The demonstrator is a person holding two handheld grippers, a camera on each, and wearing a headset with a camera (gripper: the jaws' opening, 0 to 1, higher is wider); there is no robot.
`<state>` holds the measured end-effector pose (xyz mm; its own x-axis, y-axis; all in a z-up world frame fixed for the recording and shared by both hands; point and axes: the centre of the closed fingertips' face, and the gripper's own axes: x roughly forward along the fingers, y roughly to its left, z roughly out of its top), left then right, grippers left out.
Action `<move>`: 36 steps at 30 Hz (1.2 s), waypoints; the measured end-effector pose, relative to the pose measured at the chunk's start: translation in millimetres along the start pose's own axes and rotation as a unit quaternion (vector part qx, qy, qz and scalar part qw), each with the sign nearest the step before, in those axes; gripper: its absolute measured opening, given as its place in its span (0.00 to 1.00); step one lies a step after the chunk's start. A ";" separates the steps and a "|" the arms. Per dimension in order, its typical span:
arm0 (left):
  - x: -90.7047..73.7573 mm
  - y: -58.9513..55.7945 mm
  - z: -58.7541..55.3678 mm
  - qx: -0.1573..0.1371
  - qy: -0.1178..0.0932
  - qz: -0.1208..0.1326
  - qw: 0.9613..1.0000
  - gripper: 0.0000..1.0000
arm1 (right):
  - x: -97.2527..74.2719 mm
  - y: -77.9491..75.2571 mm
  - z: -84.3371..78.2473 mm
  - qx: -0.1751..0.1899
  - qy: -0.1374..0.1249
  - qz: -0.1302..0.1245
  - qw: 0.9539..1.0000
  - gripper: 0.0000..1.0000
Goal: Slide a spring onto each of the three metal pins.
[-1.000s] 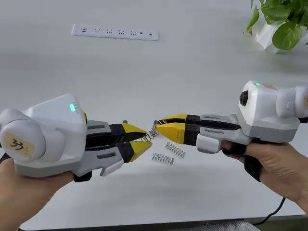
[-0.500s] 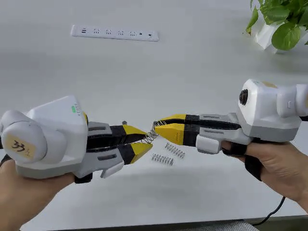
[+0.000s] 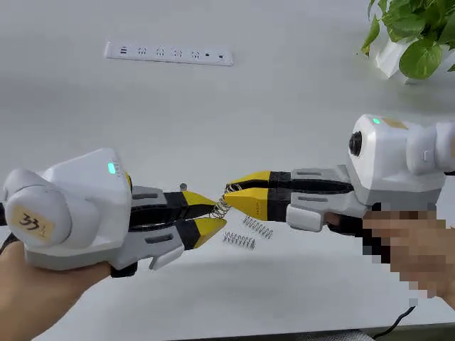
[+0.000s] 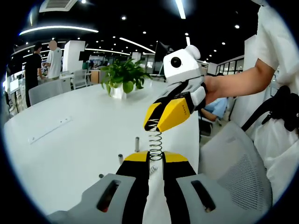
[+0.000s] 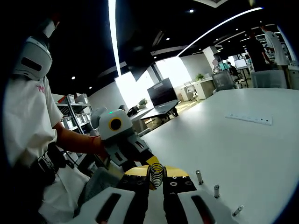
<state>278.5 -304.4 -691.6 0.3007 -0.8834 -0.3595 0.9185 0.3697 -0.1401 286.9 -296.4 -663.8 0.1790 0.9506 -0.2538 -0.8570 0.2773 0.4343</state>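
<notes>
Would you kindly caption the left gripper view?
Spring bridges left gripper and right gripper, near three upright pins on white table.

Readable marks: one handwritten number

A pale yellow sticker [image 3: 32, 222] on the rounded back end of the left gripper [image 3: 217, 214] bears "33" in dark pen, with a further stroke after it that cannot be made out. Red letters on the person's white shirt [image 5: 28, 116] are too blurred to read.

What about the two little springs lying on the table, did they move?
No. The loose springs keep their spot against the pin and the power strip; the whole picture slid down, so the camera moved.
</notes>
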 end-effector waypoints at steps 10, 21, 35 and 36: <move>-0.3 -2.7 -1.8 -0.002 -0.001 -0.003 1.000 0.06 | 3.4 8.8 0.7 -0.038 0.028 -0.001 0.999 0.06; 0.3 -5.2 -5.6 0.000 0.002 -0.006 1.000 0.06 | 5.8 12.3 -2.6 -0.092 0.078 0.004 0.993 0.06; -0.4 -5.6 -5.8 0.003 -0.001 -0.004 1.000 0.06 | 6.4 17.7 -4.5 -0.105 0.113 0.020 0.988 0.10; -0.5 -5.4 -6.1 0.003 0.000 -0.003 1.000 0.06 | 5.8 17.4 -5.0 -0.109 0.120 0.021 0.987 0.11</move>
<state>271.9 -304.2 -696.2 0.2947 -0.8861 -0.3577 0.9222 0.3617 -0.1364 270.6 -286.7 -662.1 0.0450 0.8928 -0.4482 -0.9493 0.1779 0.2591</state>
